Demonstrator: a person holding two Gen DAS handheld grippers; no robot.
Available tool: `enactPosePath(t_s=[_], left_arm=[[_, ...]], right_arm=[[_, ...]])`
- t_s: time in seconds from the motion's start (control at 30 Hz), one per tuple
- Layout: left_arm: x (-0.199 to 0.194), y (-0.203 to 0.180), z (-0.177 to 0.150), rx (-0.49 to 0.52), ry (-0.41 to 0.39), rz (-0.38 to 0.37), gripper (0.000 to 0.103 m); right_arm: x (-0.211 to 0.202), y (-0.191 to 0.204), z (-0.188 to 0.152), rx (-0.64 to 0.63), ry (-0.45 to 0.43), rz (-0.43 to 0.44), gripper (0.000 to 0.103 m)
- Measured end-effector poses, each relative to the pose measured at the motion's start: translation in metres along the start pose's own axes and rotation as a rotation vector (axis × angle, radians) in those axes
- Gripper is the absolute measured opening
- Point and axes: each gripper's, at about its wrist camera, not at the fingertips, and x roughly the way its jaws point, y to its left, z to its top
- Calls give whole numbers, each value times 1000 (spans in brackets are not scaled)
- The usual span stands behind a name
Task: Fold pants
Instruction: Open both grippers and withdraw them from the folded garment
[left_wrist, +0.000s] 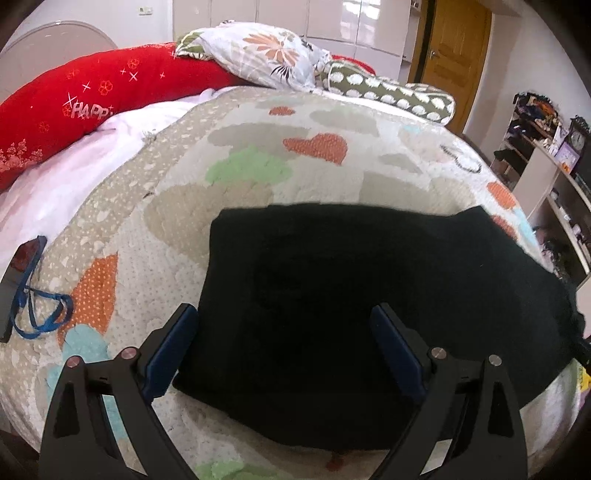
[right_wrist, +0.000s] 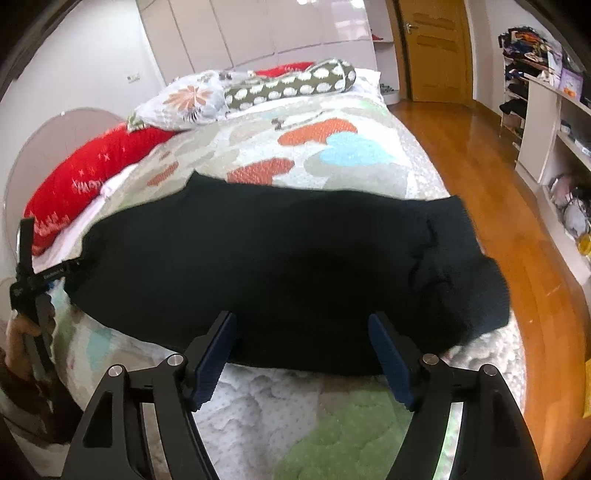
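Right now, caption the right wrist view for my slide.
Open right gripper hovers at the near edge of black pants lying folded across a heart-patterned quilt.

Both wrist views down on pants (left_wrist: 332, 295)

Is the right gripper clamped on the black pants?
No: the right gripper stands open above the black pants, pinching no cloth.

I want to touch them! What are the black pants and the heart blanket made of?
The black pants look like soft, matte knit or fleece, since nothing shines on them. The heart blanket looks like quilted cotton, with stitched, puffy, dotted patches. That's only a guess from the pictures.
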Motion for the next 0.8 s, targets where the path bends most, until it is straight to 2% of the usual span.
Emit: enactPosePath(t_s=[0.2, 0.37, 0.53, 0.67, 0.8], left_arm=[[-17, -23, 11, 31, -34, -50, 95], [-19, -64, 23, 109, -35, -170, 95], [-3, -122, 29, 205, 54, -339, 95], [13, -174, 30, 273, 149, -516, 95], [29, -228, 34, 373, 229, -574, 95]], right_arm=[[-13, -5, -4, 49, 3, 46, 76], [-20, -9, -12, 64, 9, 66, 76], [-23, -15, -19, 73, 21, 54, 76], [-25, -26, -25, 115, 16, 54, 76], [-24, -32, -28, 144, 3, 70, 76]])
